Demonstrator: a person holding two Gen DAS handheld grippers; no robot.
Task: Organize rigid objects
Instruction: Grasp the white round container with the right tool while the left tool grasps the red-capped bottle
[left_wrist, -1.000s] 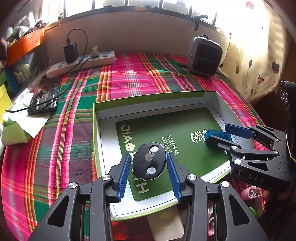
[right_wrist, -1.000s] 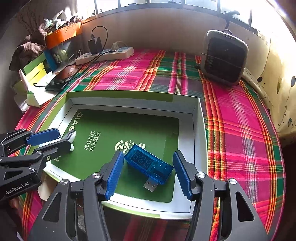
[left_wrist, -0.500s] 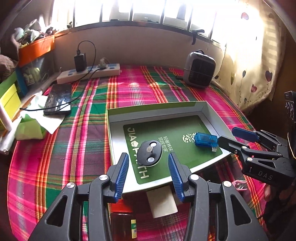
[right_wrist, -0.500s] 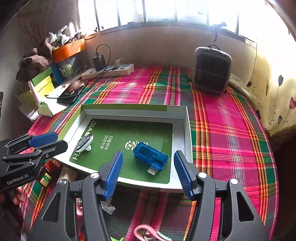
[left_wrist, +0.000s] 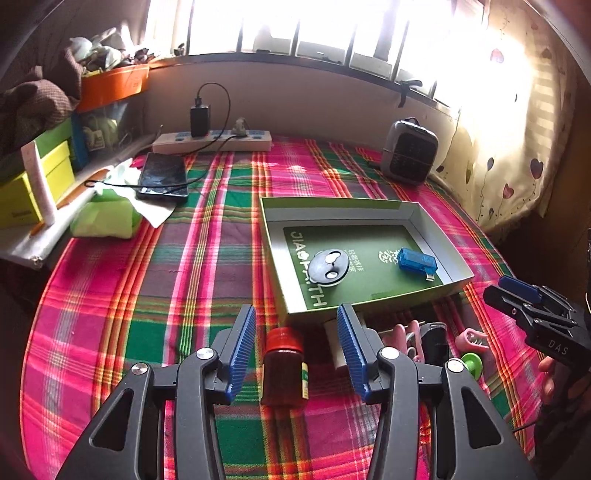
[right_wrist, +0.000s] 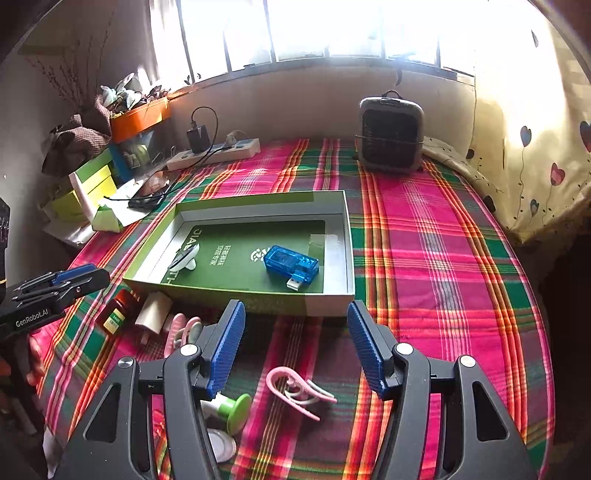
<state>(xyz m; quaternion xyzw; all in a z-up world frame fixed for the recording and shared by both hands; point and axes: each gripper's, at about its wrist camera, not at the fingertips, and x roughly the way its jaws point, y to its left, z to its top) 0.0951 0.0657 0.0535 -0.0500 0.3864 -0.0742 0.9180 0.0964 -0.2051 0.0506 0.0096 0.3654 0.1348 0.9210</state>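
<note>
Blue USB tester (right_wrist: 291, 263) flat, plug toward claws.

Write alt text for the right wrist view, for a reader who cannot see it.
The open right gripper hovers empty over a pink plastic clip on the plaid tablecloth, short of a shallow green cardboard box holding a translucent blue USB tester and a small grey-and-white gadget. The left gripper is at left.

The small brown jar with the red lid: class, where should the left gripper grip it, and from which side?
Grip the brown jar across its body below the red lid, from above: it lies lengthwise between the open left gripper fingers.
</note>
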